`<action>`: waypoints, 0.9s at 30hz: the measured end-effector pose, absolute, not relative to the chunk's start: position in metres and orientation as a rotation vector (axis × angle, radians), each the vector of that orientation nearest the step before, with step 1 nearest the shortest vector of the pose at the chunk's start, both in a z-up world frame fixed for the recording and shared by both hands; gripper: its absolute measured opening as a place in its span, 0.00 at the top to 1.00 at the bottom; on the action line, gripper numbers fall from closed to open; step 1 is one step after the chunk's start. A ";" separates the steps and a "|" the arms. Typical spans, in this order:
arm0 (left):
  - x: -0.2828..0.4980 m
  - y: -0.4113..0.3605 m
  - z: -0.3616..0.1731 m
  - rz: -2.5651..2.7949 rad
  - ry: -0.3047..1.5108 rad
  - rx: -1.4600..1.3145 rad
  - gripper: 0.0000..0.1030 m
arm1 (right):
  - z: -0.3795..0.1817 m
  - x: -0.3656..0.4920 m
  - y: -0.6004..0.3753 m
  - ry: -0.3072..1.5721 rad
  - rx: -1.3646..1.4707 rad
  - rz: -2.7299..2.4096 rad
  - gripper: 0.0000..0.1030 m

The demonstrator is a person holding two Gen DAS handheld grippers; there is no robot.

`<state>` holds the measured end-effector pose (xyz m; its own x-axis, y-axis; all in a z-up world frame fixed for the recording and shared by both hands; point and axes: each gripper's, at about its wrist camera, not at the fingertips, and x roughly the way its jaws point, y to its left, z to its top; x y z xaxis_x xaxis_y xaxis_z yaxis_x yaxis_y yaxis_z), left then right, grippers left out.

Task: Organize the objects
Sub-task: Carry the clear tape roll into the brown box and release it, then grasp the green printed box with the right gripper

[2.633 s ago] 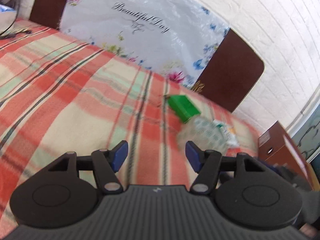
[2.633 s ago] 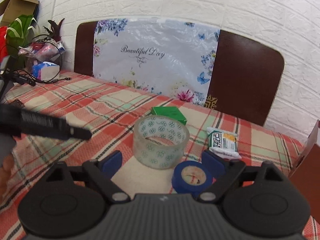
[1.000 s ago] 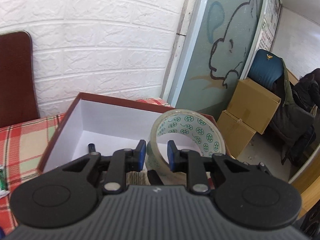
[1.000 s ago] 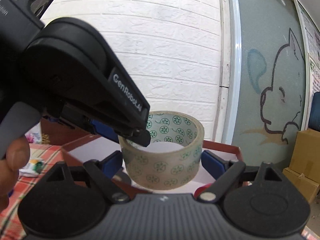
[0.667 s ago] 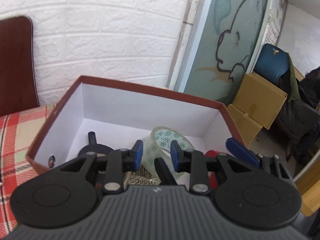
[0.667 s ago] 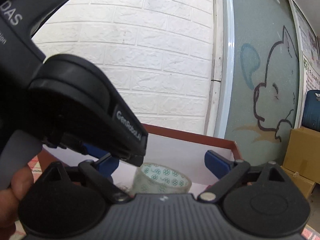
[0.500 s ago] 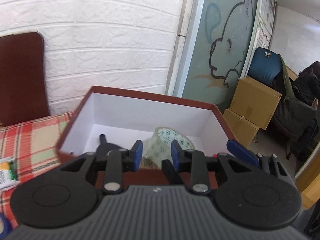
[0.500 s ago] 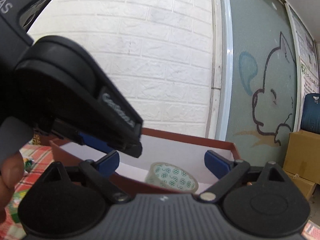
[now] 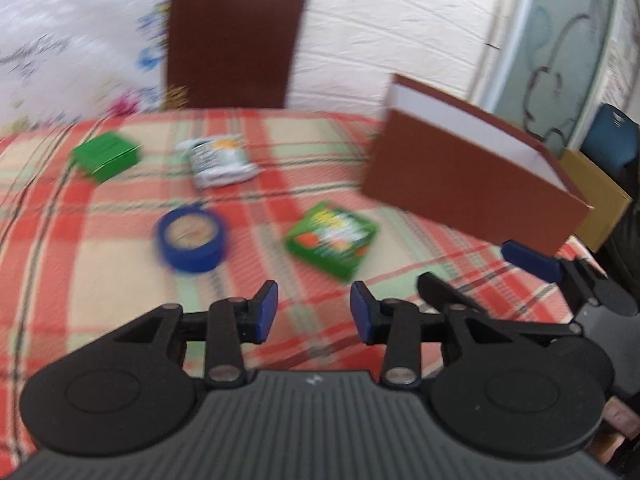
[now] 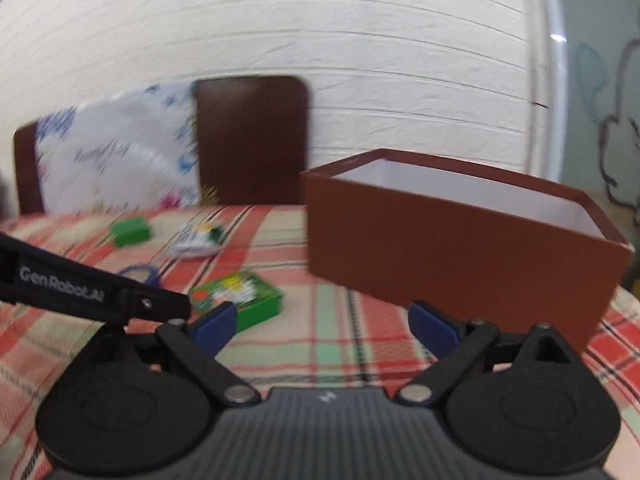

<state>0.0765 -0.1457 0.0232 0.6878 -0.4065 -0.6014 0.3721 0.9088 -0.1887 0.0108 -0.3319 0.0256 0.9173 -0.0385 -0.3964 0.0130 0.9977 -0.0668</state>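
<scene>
Left gripper (image 9: 313, 312): jaws parted a little and have just been opening, nothing between the blue pads, poised above the plaid tablecloth (image 9: 100, 280). Right gripper (image 10: 325, 326): jaws spread wide, likewise empty; it also shows at the lower right edge of the left wrist view, close beside the left tool. Blue tape roll (image 9: 191, 239): lying flat on the cloth, ahead of the left gripper and off to its left. Green printed box (image 9: 332, 239): flat on the cloth, just ahead of the left gripper's right pad; in the right wrist view it sits ahead of the right gripper's left pad, partly behind it. White snack packet (image 9: 219, 159): farther ahead, beyond the tape roll. Small plain green box (image 9: 106, 155): far ahead and left, beside the packet. Brown box (image 10: 460, 240) with white interior — open-topped, standing on the cloth ahead and right of both grippers; its contents cannot be seen from this angle. Backdrop: dark brown chair back (image 9: 232, 36), floral plastic sheet (image 10: 116, 160) leaning to its left, white brick wall (image 10: 320, 40). Both views are motion-blurred — fine print on the packages is unreadable.
</scene>
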 end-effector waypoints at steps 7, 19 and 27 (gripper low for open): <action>0.083 -0.084 -0.002 -0.247 0.676 -0.051 0.64 | 0.019 0.037 -0.306 0.536 -0.012 0.075 0.11; 0.076 -0.084 -0.014 -0.263 0.580 0.042 0.54 | 0.006 0.114 -0.292 0.658 -0.008 0.033 0.07; 0.075 -0.085 -0.014 -0.261 0.579 0.047 0.54 | 0.004 0.120 -0.285 0.681 -0.069 0.065 0.17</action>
